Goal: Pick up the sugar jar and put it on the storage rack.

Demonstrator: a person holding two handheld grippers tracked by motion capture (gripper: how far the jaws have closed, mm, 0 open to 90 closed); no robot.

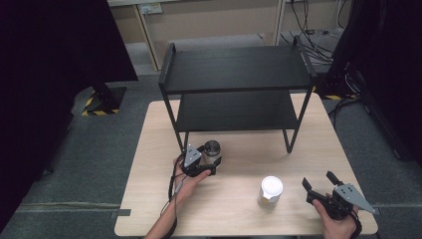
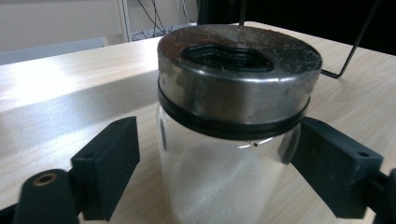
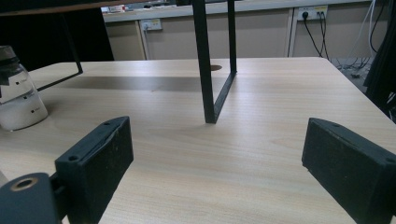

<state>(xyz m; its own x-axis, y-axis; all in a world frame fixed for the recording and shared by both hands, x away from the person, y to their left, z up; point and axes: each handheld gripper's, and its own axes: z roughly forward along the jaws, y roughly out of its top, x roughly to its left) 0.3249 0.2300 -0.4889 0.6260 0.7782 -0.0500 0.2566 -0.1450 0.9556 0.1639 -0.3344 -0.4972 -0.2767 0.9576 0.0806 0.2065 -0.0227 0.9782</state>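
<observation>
Reaching around a glass jar (image 1: 213,152), the left gripper (image 1: 206,162) has one black jaw on either side of the clear body, just under the lid. In the left gripper view the right pad (image 2: 327,163) looks to be at the glass while the left pad (image 2: 109,163) stands apart from it, so the jaws are half closed and not yet pinching. No earlier picture is at hand to compare. The jar stands upright on the desk (image 1: 239,209), just in front of the left leg of a black two-tier shelf (image 1: 236,74), and both tiers are bare, so it may be headed there.

The jar is round, with smooth clear walls and a fine white powder filling its lower part. Its lid (image 2: 238,60) is dull, speckled metal with a sunken black opening on top and a black rubber ring beneath.

The right gripper (image 1: 318,184) rests low near the desk's right front corner, jaws spread wide on nothing, seemingly waiting. A white cylindrical cup (image 1: 271,190) stands between the two hands, nearer the right. The desk is pale, matte wood grain.
</observation>
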